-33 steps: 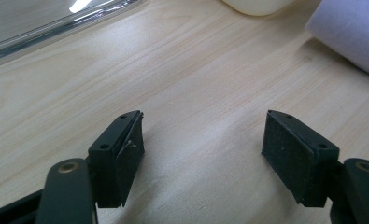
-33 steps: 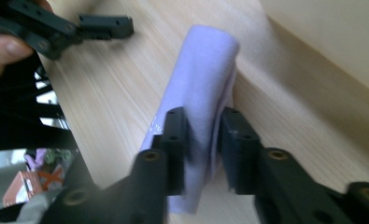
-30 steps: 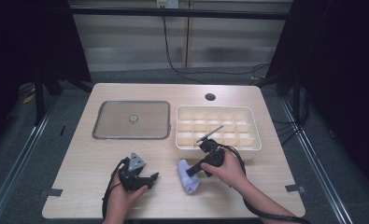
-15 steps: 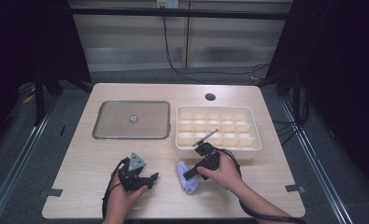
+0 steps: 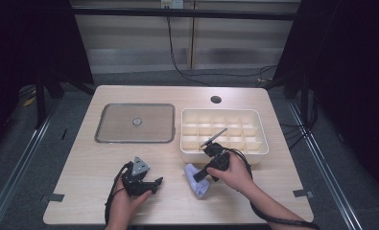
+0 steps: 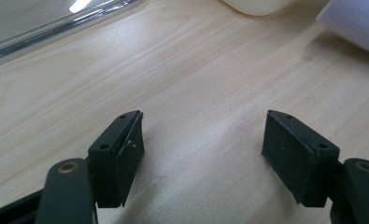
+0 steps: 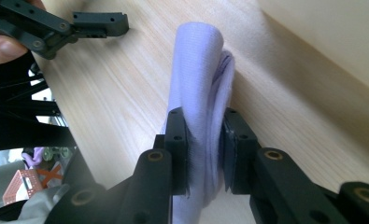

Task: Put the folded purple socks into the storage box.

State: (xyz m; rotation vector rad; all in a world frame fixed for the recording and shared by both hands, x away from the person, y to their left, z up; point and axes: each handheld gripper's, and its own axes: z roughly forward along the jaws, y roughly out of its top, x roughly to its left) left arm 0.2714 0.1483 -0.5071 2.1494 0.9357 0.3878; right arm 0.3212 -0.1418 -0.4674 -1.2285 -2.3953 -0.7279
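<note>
A folded pale lilac cloth [image 5: 198, 184] lies on the wooden table [image 5: 81, 163] in front of the compartment box. My right gripper [image 5: 200, 176] reaches down to it from the right. In the right gripper view the jaws have just been closing, and both pads now press the cloth [image 7: 196, 70] between them, so the right gripper [image 7: 204, 149] is shut on it. My left gripper [image 5: 153, 184] rests low on the table to the cloth's left. Its jaws stand wide apart over bare wood, and the left gripper [image 6: 203, 158] is open with nothing between them.
A white compartment box [image 5: 224, 154] stands just behind the cloth, right of centre. A clear flat lid [image 5: 134, 123] with a small knob lies at the back left. A round hole [image 5: 216, 99] sits near the table's far edge.
The right gripper's jaws have closed in on the lilac cloth, with the hand shifting only slightly. The left hand and its gripper have kept still.
</note>
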